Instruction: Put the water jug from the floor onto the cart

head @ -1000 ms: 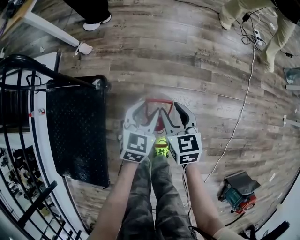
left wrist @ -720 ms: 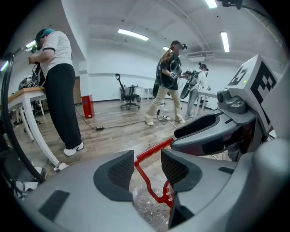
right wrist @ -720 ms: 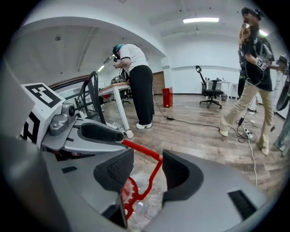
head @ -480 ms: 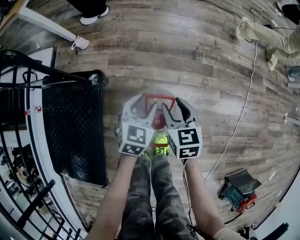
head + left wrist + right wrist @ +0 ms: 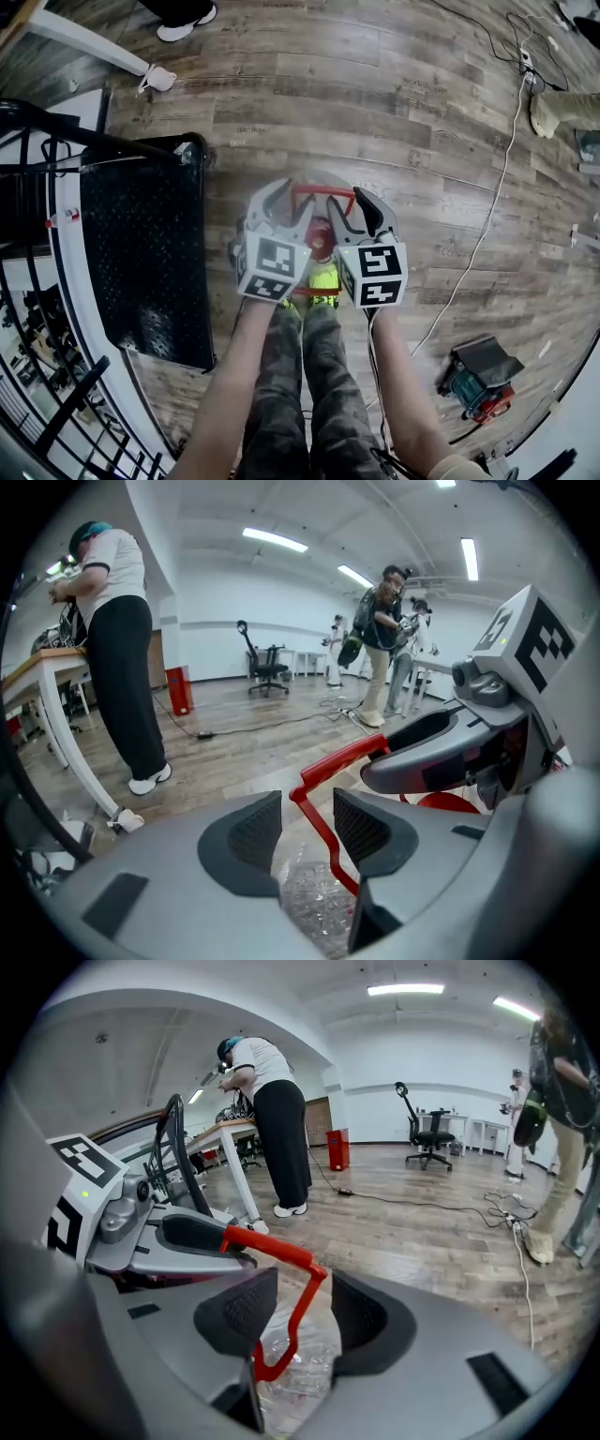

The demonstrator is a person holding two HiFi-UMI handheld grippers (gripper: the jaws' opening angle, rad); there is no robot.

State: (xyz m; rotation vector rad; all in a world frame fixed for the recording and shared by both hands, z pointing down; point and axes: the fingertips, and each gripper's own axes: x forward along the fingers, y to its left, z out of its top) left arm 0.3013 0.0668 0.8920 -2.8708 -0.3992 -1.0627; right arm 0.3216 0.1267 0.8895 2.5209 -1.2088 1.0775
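There is one clear plastic water jug (image 5: 300,1358) with one red handle (image 5: 323,191). Two grey claws with marker cubes show: the left claw (image 5: 307,827) and the right claw (image 5: 305,1312). There is one black flat cart (image 5: 141,253), one red-and-teal power tool (image 5: 478,380) and one black office chair (image 5: 429,1134). Two people stand nearby, a person in black trousers (image 5: 272,1119) and a person in khaki trousers (image 5: 380,639); farther figures are too small to count.

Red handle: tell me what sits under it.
Under the red handle shows the clear jug and its red cap. The left gripper and right gripper hide the rest of it.
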